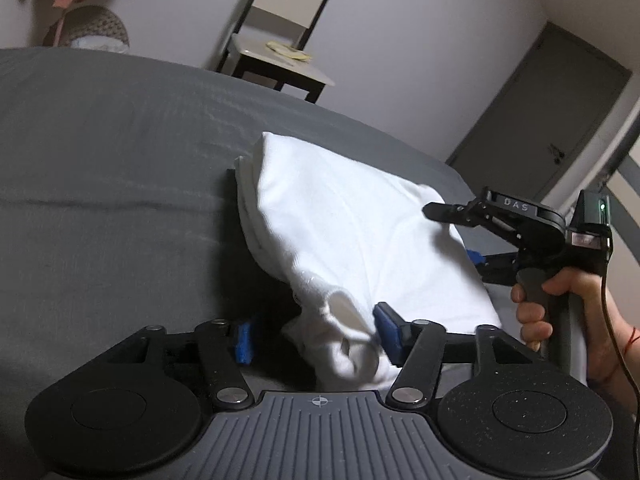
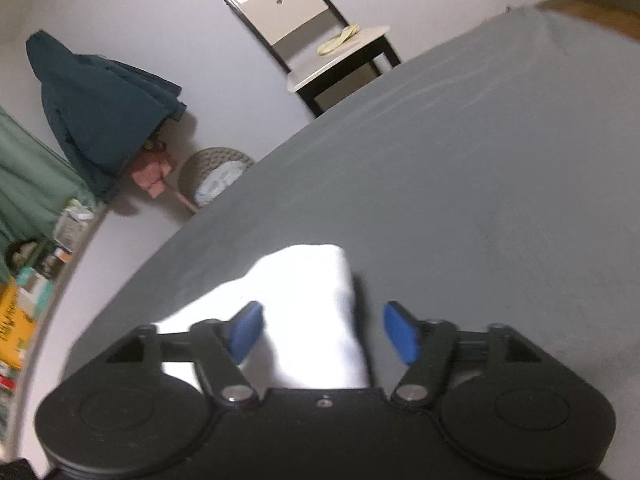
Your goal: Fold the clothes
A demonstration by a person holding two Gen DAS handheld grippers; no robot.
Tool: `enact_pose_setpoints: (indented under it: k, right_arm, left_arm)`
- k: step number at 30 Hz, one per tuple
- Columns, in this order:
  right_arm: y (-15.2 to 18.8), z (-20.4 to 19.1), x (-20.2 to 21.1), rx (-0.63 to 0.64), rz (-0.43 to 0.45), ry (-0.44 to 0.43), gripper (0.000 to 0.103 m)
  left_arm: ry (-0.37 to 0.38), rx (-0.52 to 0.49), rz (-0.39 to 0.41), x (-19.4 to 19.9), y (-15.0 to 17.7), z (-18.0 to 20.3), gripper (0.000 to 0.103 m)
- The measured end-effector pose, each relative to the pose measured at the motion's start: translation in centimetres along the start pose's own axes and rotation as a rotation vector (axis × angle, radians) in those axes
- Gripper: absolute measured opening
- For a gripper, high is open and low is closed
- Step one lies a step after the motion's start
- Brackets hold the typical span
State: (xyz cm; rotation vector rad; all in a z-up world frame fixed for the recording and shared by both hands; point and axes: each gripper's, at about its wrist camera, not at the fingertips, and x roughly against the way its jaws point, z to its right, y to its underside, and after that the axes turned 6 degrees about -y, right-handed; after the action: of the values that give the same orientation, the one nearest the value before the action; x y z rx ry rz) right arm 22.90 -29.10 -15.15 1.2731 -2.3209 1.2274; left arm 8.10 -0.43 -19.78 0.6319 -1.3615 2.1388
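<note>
A folded white garment (image 1: pixel 340 220) lies on the grey bed sheet (image 1: pixel 100 160). My left gripper (image 1: pixel 316 336) stands open at the garment's near end. A bunched fold of cloth lies between its blue pads (image 1: pixel 244 340) and rests against the right one only. A hand (image 1: pixel 536 304) holds my right gripper (image 1: pixel 452 236) at the garment's right edge, jaws apart above and below the cloth. In the right wrist view, the right gripper (image 2: pixel 322 334) is open with the white garment (image 2: pixel 316 280) lying loose between its pads (image 2: pixel 400 336).
A dark-framed chair (image 1: pixel 280 52) with a yellow cloth on its seat stands past the bed by the wall. A woven basket (image 2: pixel 216 176) and a hanging dark blue jacket (image 2: pixel 100 112) are at the left. A grey door (image 1: pixel 548 112) is at the right. Grey sheet (image 2: pixel 480 180) spreads around the garment.
</note>
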Motion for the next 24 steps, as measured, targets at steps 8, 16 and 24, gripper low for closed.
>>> enact_pose_setpoints:
  k: [8,16,24]
  right_arm:
    - [3.8,-3.4,6.9,0.157,0.079,0.045,0.074]
    - [14.1,-11.5,15.3,0.348,0.299,0.094,0.103]
    - [19.0,-15.6,17.0,0.339,0.251,0.300,0.103]
  left_arm:
    - [-0.110,-0.121,-0.033,3.8,0.1,0.1,0.084]
    - [-0.030,-0.201,0.081,13.7,2.6,1.5,0.103]
    - [-0.122,-0.145,0.157,18.9,3.1,2.6,0.103]
